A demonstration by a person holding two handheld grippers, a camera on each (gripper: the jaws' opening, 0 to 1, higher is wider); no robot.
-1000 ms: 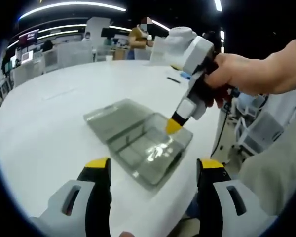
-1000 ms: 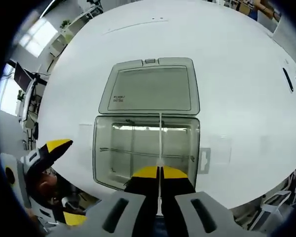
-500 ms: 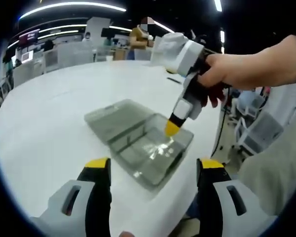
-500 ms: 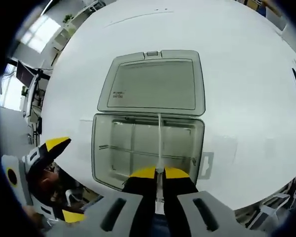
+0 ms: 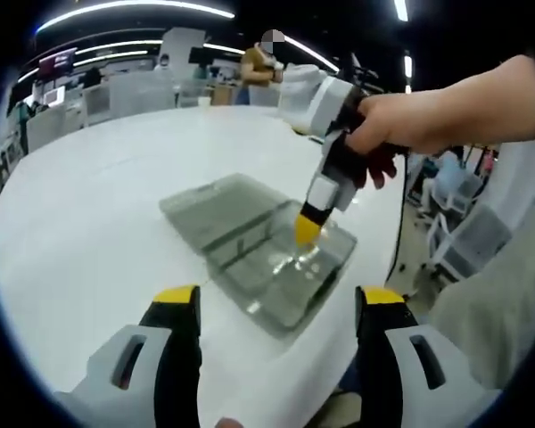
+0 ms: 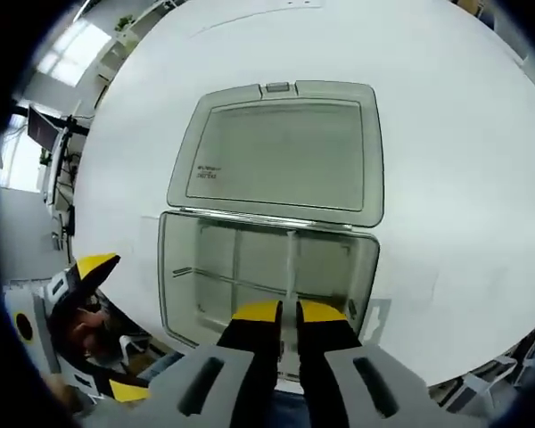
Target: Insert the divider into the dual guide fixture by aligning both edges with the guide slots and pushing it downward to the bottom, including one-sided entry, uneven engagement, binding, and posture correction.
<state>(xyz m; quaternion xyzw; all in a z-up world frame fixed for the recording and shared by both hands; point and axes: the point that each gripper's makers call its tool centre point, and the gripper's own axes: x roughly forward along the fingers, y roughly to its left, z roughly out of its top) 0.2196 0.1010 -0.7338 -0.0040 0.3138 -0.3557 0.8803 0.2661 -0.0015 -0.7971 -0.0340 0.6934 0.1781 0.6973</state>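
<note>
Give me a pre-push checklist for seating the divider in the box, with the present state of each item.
1. Right gripper shut on the divider: ok.
2. Clear box open, lid lying flat on the table: ok.
3. Divider's far edge at the hinge-side wall: ok.
4. Both edges in the guide slots: cannot tell.
5. Divider pushed to the bottom: cannot tell.
6. Left gripper open, clear of the box: ok.

text: small dark print on open lid (image 6: 281, 153) of clear box | illegible | no other lettering readable
</note>
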